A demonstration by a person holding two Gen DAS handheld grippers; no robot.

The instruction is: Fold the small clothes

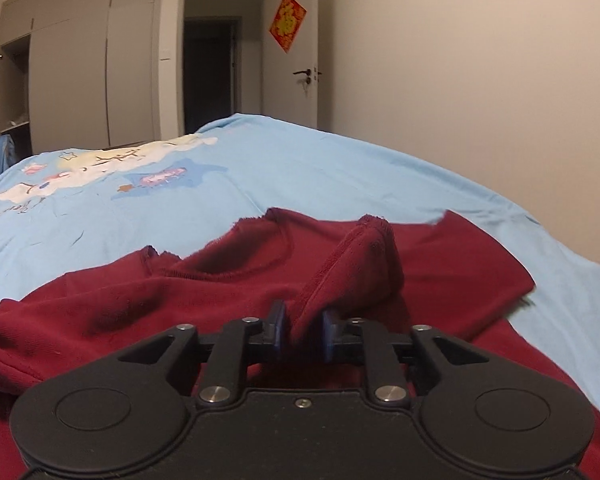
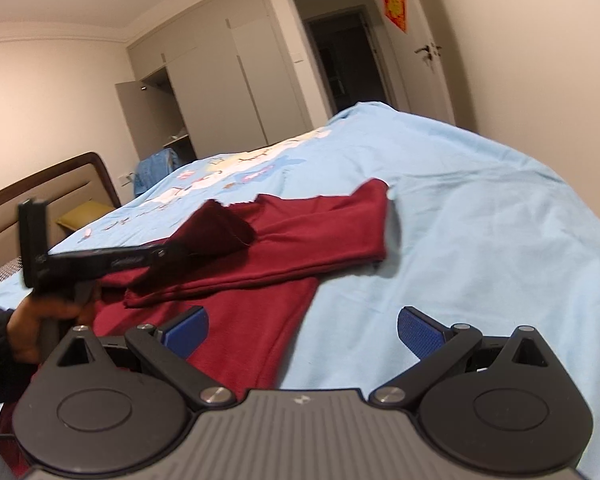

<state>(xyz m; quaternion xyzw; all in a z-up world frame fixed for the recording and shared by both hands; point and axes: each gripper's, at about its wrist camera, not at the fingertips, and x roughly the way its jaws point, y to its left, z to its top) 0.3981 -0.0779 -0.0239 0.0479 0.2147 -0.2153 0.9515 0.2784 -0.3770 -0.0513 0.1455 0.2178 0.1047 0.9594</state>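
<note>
A dark red knit garment (image 1: 228, 280), soft and rumpled with a ribbed hem, is spread on the smooth light blue bedsheet (image 1: 340, 172). A raised fold of it is pinched between the blue pads of the left gripper (image 1: 303, 334). The right gripper (image 2: 302, 330) is held wide open and empty, at the garment's near edge

One red garment (image 1: 220, 280), two tools (image 1: 303, 336)

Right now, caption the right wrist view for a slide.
Open right gripper hovers over maroon garment while left gripper lifts a pinched fold.
</note>
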